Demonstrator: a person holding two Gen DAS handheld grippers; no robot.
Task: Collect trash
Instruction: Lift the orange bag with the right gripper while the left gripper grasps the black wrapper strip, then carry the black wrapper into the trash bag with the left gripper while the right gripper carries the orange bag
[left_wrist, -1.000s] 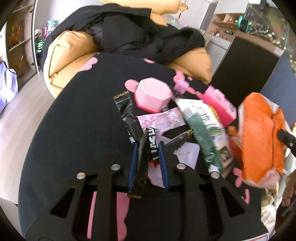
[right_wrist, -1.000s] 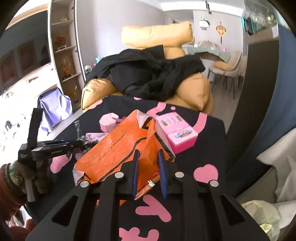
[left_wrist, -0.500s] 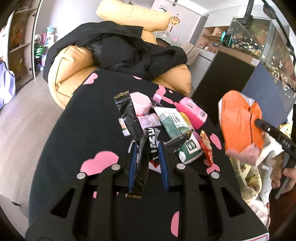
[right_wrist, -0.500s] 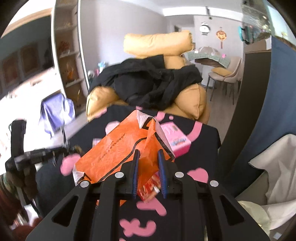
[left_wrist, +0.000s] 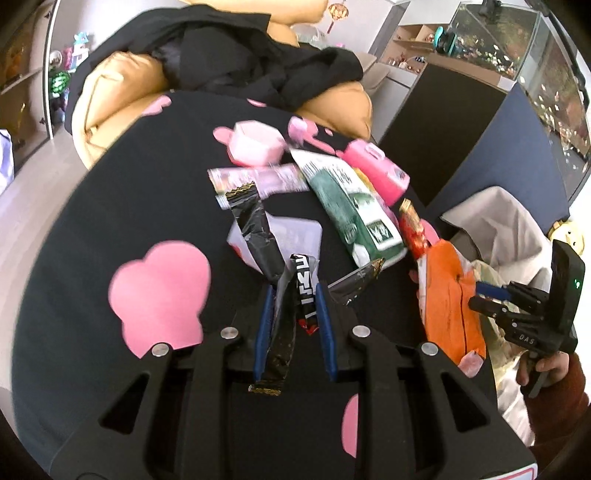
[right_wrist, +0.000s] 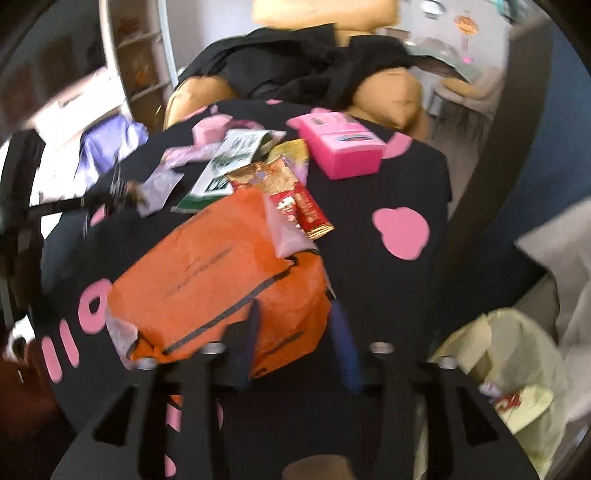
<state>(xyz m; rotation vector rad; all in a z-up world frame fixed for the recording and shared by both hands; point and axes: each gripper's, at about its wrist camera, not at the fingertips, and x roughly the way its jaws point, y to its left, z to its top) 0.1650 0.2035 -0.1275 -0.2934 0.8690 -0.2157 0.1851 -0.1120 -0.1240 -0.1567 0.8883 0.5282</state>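
A black tablecloth (left_wrist: 92, 229) with pink heart-like shapes (left_wrist: 160, 295) covers the table; behind its far edge sits a tan cushioned sofa (left_wrist: 110, 85) with a heap of black clothing (left_wrist: 236, 48) piled on top; on the cloth near the far side stands a pink box (right_wrist: 341, 147), with a paler pink hexagonal container (left_wrist: 255, 147) to its left in the left wrist view; a glass fish tank (left_wrist: 517, 40) rests on a dark cabinet (left_wrist: 439, 125) at the right; white shelving (right_wrist: 140, 66) lines the left wall, a lilac fabric bundle (right_wrist: 107, 147) below it; pale dining chairs (right_wrist: 469, 92) blur far back.
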